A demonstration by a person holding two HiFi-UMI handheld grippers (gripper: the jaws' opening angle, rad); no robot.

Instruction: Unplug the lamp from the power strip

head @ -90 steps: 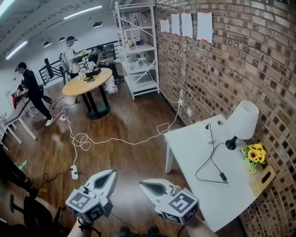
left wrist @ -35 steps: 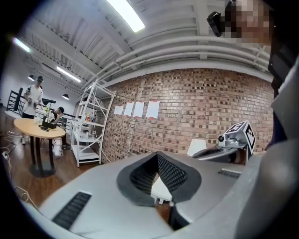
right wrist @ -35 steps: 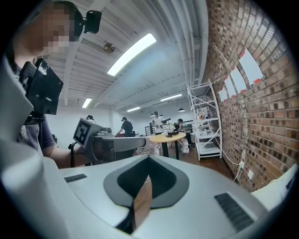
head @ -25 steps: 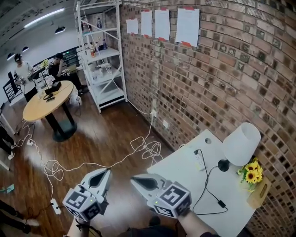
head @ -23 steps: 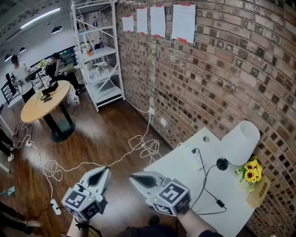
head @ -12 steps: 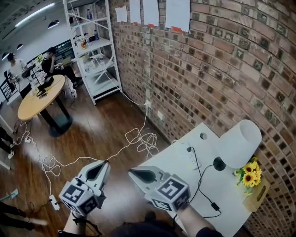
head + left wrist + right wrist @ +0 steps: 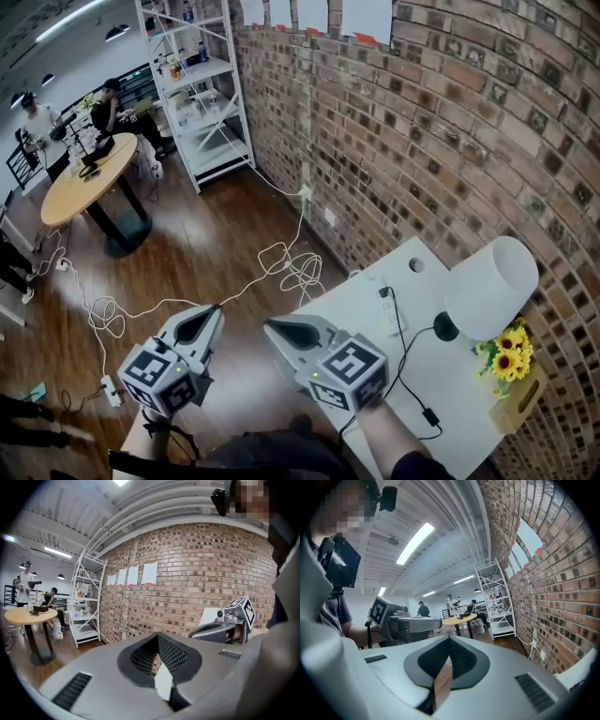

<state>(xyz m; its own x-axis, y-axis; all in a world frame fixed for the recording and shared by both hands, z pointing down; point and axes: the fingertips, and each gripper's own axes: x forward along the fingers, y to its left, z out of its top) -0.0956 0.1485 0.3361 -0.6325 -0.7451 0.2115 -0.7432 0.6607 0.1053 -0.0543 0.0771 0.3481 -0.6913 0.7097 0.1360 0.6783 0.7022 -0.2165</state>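
The lamp (image 7: 491,287) with a white shade stands at the back of the white table (image 7: 374,343), by the brick wall. Its black cord (image 7: 407,354) loops over the table to a black plug (image 7: 382,292) in the white power strip (image 7: 387,309). My left gripper (image 7: 208,314) and right gripper (image 7: 272,325) hover side by side above the floor, left of the table and well short of the strip. Both are shut and empty. The left gripper view shows shut jaws (image 7: 159,639) and the right gripper (image 7: 225,625). The right gripper view shows shut jaws (image 7: 449,641) and the left gripper (image 7: 408,620).
Sunflowers (image 7: 509,362) and a wooden tray (image 7: 517,401) sit at the table's far corner. A white cable (image 7: 281,270) coils on the wooden floor up to a wall socket (image 7: 305,194). A metal shelf (image 7: 202,84), a round table (image 7: 89,178) and people stand far behind.
The head view has swung toward the brick wall and the white table, which now lies closer to the grippers. Both grippers stay shut, side by side and empty.
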